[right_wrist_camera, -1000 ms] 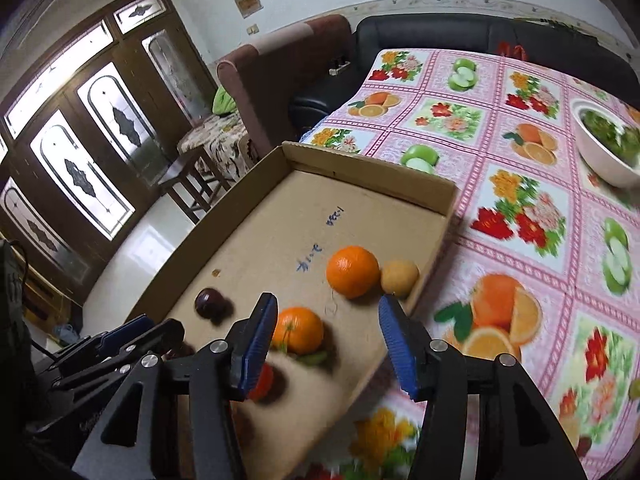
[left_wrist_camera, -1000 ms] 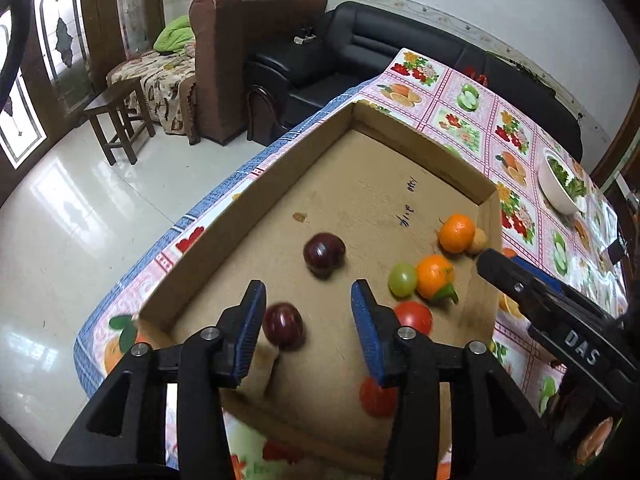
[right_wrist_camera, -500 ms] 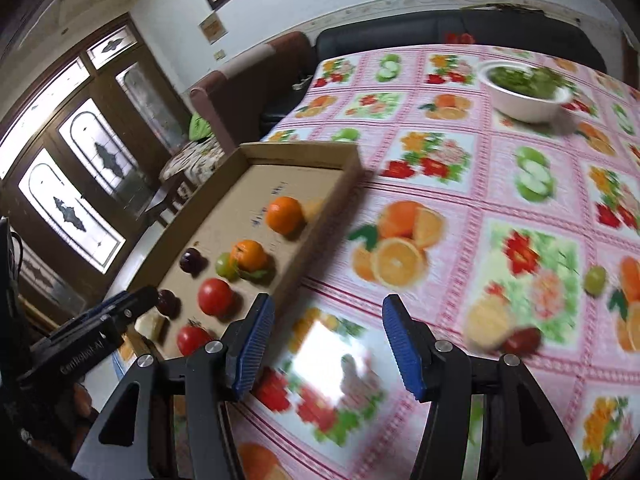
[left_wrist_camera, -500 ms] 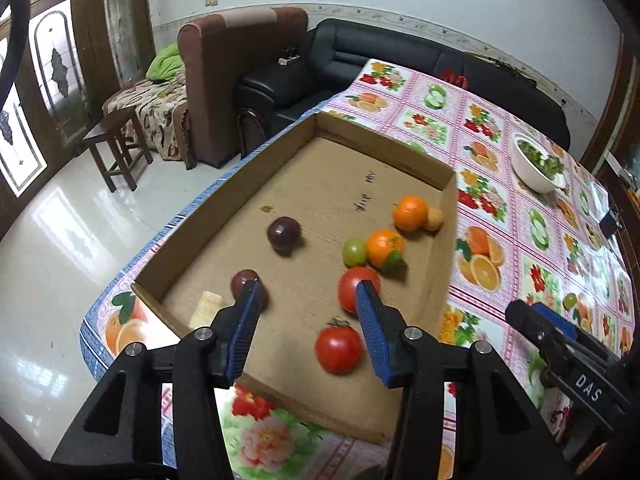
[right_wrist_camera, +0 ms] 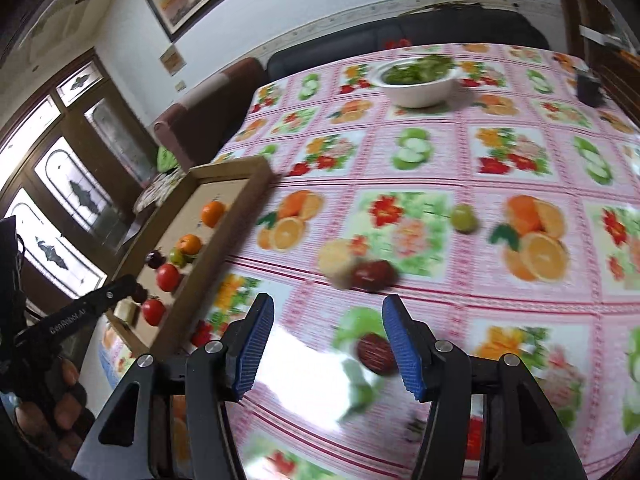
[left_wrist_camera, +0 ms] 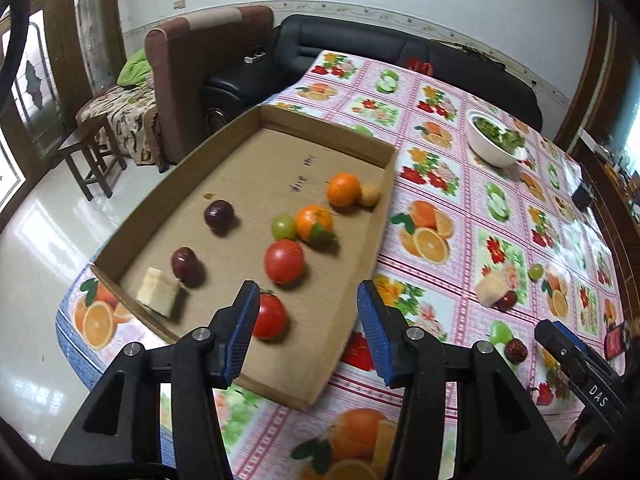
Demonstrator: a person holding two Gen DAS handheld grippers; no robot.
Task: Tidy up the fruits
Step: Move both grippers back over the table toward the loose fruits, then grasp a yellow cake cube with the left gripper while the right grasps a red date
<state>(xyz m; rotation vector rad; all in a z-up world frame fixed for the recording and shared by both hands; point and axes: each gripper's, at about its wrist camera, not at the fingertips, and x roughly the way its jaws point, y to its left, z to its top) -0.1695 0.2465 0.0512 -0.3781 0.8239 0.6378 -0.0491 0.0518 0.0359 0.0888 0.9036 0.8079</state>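
The left gripper (left_wrist_camera: 304, 330) hung with its jaws spread wide and holding nothing, above the near end of the cardboard tray (left_wrist_camera: 382, 216). The tray lay along the left edge of the surface (left_wrist_camera: 460, 160), which was covered with a pink cloth printed with fruit. Inside the tray, one red tomato (left_wrist_camera: 270, 317) sat close to the near wall, partly behind the left jaw pad, and a second red tomato (left_wrist_camera: 284, 261) lay just beyond it. A pale banana chunk (left_wrist_camera: 157, 297) rested in the near left corner, touching a dark plum (left_wrist_camera: 185, 263); another dark plum (left_wrist_camera: 219, 214) lay farther in. A green grape (left_wrist_camera: 283, 226) touched a leafy orange (left_wrist_camera: 314, 222), and another orange (left_wrist_camera: 343, 189) touched a small yellowish fruit (left_wrist_camera: 368, 194) against the tray's right wall.

The right gripper (right_wrist_camera: 328, 346) was also wide open and empty, over bare cloth to the right of the tray. A dark red fruit (right_wrist_camera: 374, 353) lay just inside its right jaw pad, blurred. Beyond it, a red fruit (right_wrist_camera: 373, 274) touched a pale chunk (right_wrist_camera: 335, 257), with a green grape (right_wrist_camera: 463, 217) well apart. A white bowl of greens (right_wrist_camera: 418, 82) stood near the far edge.
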